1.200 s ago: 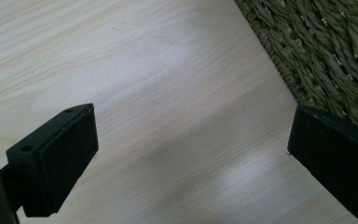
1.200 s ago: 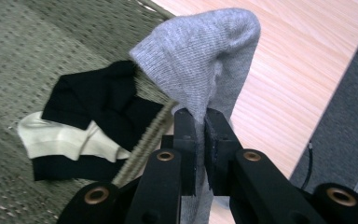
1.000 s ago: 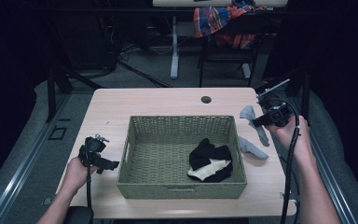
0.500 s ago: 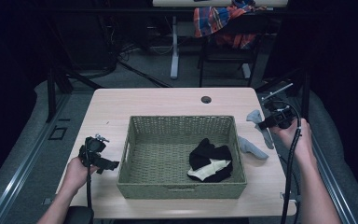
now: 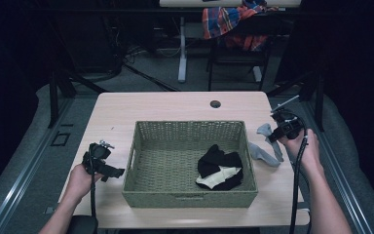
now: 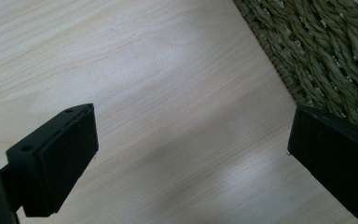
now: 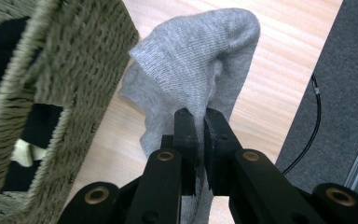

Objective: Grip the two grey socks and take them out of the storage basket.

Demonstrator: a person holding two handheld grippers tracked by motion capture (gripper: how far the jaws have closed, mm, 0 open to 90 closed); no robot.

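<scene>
A grey sock [image 7: 196, 70] hangs pinched in my right gripper [image 7: 200, 123], whose jaws are shut on its fabric. In the high view that grey sock [image 5: 265, 130] is lifted just right of the woven basket [image 5: 190, 129], with the right gripper [image 5: 275, 134] beside the basket's right wall. A second grey sock [image 5: 263, 153] lies flat on the table below it. Inside the basket lie black and cream socks [image 5: 220, 169]. My left gripper [image 5: 111, 172] rests low on the table left of the basket, jaws wide apart over bare wood [image 6: 186, 135].
The wooden table [image 5: 126, 109] has a round cable hole [image 5: 215, 104] near its far edge. The basket's wall [image 6: 321, 51] stands close to my left gripper's right jaw. Grey floor and a cable [image 7: 314, 112] lie past the table's right edge. A plaid cloth [image 5: 233, 17] hangs behind.
My right gripper has drawn the grey sock a little nearer and lower along the basket's right side. The left gripper has stayed put.
</scene>
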